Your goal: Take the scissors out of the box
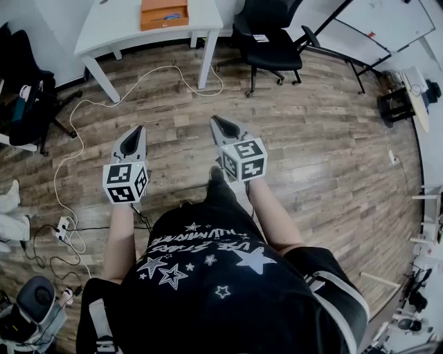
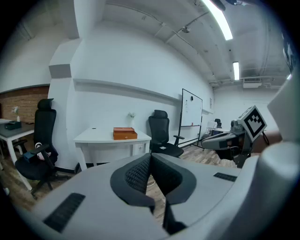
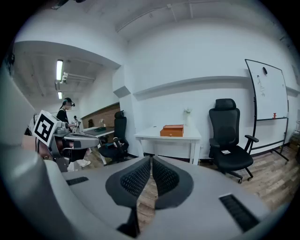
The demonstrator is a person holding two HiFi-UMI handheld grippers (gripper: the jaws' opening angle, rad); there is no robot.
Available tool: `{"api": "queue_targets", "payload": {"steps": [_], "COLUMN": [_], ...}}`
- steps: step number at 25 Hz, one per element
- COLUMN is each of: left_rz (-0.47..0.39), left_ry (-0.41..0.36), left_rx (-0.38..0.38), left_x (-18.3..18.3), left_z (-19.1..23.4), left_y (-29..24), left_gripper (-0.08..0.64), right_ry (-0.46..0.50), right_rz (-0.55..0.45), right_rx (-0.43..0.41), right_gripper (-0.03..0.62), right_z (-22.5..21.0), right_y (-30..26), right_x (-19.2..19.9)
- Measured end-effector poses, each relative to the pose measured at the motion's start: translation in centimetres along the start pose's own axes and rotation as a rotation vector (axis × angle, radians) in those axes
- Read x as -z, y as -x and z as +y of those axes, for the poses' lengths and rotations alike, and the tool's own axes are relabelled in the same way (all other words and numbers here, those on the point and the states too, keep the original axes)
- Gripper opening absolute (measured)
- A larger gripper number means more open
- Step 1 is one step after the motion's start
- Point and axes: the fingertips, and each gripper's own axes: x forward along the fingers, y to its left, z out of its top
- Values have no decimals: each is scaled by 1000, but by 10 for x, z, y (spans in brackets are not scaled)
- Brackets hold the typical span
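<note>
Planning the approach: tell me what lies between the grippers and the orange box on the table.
Head view: brown wood-plank floor, crossed by a looping white cable, then the white table bearing the orange box.

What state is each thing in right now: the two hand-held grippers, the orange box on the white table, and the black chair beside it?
left gripper: jaws shut, empty, far from the box.
right gripper: jaws shut, empty.
orange box: on the white table, apparently open-topped, with a blue thing inside.
black chair: upright, nobody in it.
</note>
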Motion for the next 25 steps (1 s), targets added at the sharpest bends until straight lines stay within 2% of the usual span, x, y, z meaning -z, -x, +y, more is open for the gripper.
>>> {"api": "queue_targets", "payload": {"steps": [10, 15, 18, 25], "left_rz": [17, 33, 18, 10], "left_ry": [5, 23, 27, 70], "left_rx": [24, 4, 9, 6], "left_x": [6, 16, 15, 10], "left_z": [-3, 6, 11, 35], "left_y": [-4, 4, 8, -21], "left_gripper": [18, 18, 18, 18], "right_ry": [-2, -12, -37, -22], "right_rz": [25, 9, -29, 10], "right_rx": [16, 20, -10, -46], "right_gripper": [51, 51, 51, 52], "right_z": [-5, -2, 4, -4], "right_y": [-1, -4, -8, -42], "right_x": [7, 7, 4, 6]}}
